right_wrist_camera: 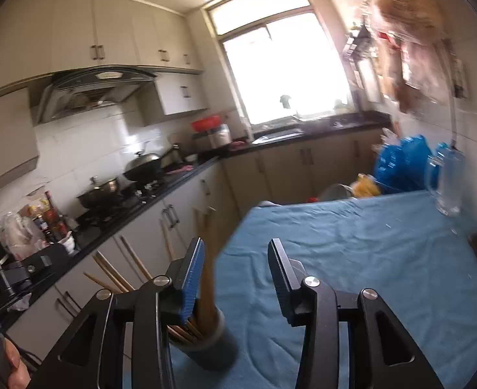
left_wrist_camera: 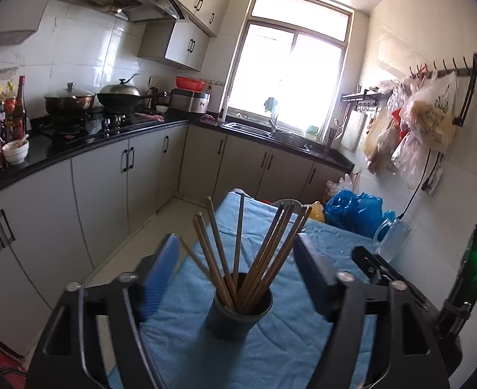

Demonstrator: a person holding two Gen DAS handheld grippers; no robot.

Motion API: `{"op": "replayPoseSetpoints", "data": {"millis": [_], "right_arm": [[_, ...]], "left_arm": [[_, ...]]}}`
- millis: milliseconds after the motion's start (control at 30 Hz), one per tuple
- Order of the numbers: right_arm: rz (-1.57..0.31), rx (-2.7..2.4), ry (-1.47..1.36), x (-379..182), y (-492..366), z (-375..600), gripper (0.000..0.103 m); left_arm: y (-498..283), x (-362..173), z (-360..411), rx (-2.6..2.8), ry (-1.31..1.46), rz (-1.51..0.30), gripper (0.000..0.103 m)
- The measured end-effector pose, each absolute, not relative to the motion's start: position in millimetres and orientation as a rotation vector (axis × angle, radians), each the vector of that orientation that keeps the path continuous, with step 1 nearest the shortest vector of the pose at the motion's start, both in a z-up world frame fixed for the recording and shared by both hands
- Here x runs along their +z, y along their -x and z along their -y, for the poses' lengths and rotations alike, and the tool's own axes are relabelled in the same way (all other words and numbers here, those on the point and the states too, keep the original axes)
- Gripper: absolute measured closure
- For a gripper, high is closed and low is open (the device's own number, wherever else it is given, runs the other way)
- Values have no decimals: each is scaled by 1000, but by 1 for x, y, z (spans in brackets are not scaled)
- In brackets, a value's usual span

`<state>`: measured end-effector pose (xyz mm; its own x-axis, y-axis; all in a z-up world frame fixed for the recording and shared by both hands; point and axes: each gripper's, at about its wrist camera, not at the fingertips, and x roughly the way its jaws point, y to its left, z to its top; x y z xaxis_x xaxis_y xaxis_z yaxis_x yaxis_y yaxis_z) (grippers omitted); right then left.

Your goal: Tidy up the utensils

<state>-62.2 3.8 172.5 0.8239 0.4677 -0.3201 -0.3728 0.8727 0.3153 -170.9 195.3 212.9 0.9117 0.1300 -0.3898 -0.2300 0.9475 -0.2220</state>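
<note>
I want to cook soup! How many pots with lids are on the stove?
2. A dark pot with a lid sits on the left burner, and a wok with a domed lid is beside it on the right. None seem hidden.

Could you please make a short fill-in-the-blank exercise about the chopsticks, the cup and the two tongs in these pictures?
1. The chopsticks stand in a dark ____.
2. The cup rests on a cloth of ____ colour.
3. The left tongs are ____, one finger on either side of the cup.
4. The right tongs hold ____.

Missing words: cup; blue; open; nothing
</note>
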Motion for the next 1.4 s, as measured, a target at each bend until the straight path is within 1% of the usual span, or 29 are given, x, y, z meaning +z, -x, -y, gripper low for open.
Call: {"op": "replayPoseSetpoints", "data": {"millis": [33, 67, 133, 167, 433, 567, 733, 767, 967, 1133, 1400], "right_arm": [[-411, 433, -250, 169, 65, 1, 53], [-421, 416, -254, 165, 68, 6, 52], [-448, 382, -267, 155, 75, 16, 50], [-466, 363, -275, 148, 80, 22, 49], [-544, 270, -304, 111, 110, 54, 48], [-558, 255, -301, 100, 124, 59, 45], [-532, 242, -265, 97, 141, 63, 40], [-521, 236, -261, 97, 145, 65, 38], [-485, 200, -249, 97, 158, 73, 33], [-505, 193, -241, 92, 160, 72, 32], [-518, 193, -176, 87, 164, 54, 29]], "left_arm": [[175, 210, -190, 208, 246, -367, 19], [179, 208, -186, 231, 226, -352, 10], [188, 202, -177, 308, 171, -313, 1], [193, 199, -173, 345, 141, -295, 0], [204, 178, -149, 385, 54, -340, 0], [206, 165, -130, 398, 32, -355, 0], [209, 152, -114, 417, 1, -384, 0], [209, 151, -114, 406, 7, -392, 0], [202, 134, -110, 356, 30, -489, 0], [198, 121, -110, 334, 38, -554, 0], [197, 111, -122, 338, 60, -590, 0]]}}
